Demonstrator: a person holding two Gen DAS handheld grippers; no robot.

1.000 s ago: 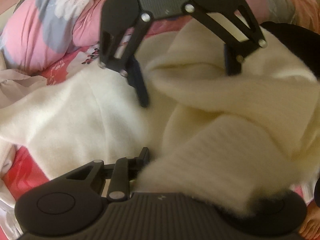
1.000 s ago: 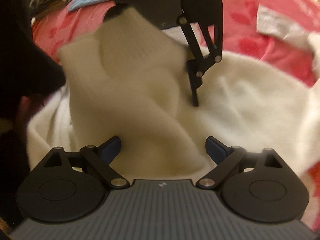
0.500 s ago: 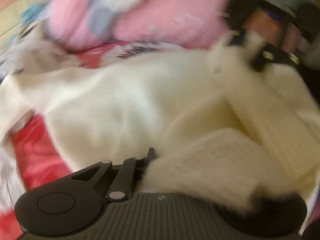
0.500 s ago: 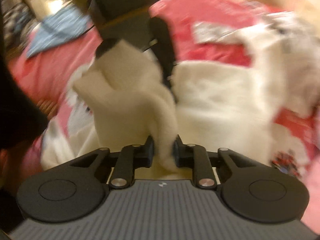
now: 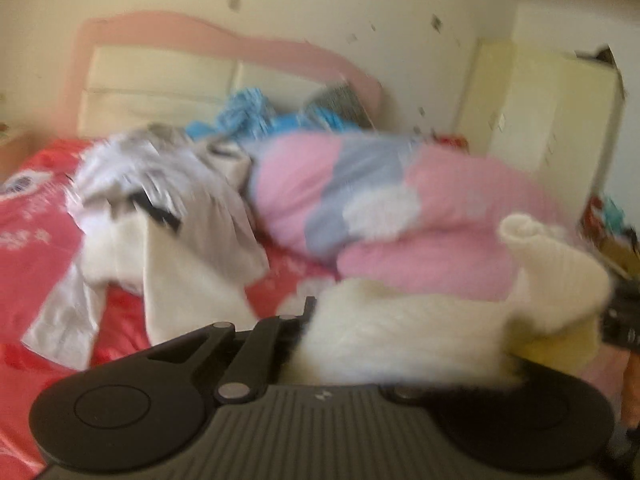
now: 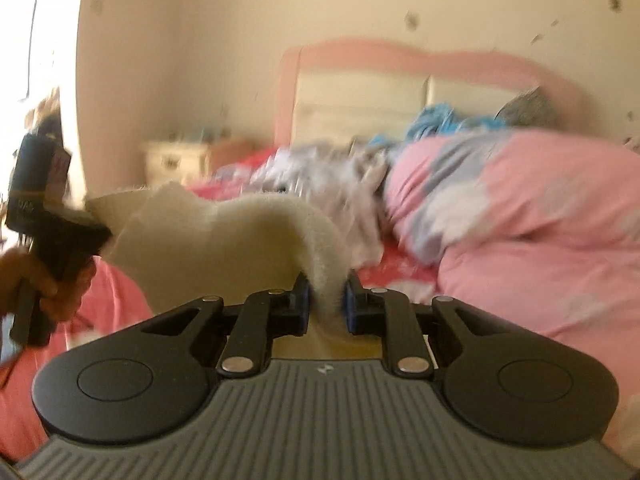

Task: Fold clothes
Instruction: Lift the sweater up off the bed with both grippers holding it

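A fluffy cream sweater [image 6: 224, 240] hangs in the air, stretched between my two grippers above the bed. In the right wrist view my right gripper [image 6: 325, 304] is shut on a fold of it, with the blue pads [image 6: 304, 306] pressing on both sides. At the far left of that view my left gripper [image 6: 100, 236], carried by a hand [image 6: 60, 288], grips the sweater's other end. In the left wrist view the left gripper [image 5: 316, 320] is shut on the sweater [image 5: 400, 336]. The cloth hides its right finger, and a ribbed end [image 5: 552, 264] sticks up to the right.
Beneath lies a red bedsheet [image 5: 32, 240]. A loose pile of grey and white clothes [image 5: 160, 192] sits mid-bed, beside a bulky pink and grey duvet [image 6: 520, 200]. Blue cloth [image 5: 256, 116] lies by the pink headboard [image 6: 400, 52]. A nightstand [image 6: 176, 160] stands left, a cream wardrobe [image 5: 540, 120] right.
My right gripper closed on a fold of the sweater. Both grippers lifted it off the bed and tilted up from looking down at the bed to looking across the room.
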